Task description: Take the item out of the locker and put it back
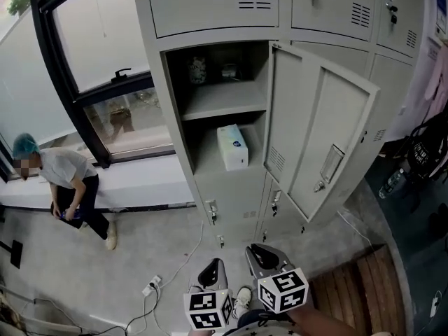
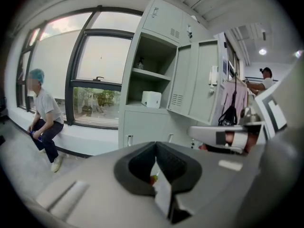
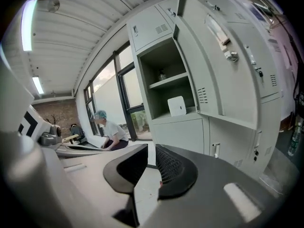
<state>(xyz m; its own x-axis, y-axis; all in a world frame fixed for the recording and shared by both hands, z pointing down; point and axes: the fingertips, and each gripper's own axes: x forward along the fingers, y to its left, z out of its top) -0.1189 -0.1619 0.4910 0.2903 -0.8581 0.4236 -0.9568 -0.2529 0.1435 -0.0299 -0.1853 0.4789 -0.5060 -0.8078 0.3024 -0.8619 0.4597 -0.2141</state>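
Workplace locker room: grey metal lockers (image 1: 210, 19) filling centre, big window (image 1: 91, 40) upper left, bare floor (image 1: 140, 257) below.

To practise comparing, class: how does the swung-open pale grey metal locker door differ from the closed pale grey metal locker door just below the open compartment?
The swung-open pale grey metal locker door stands out to the right; the closed pale grey metal locker door sits flush. The open door is tall, the closed door short. The open door bares shelves and a white rectangular box; the closed door hides its contents. Both are pale grey metal.
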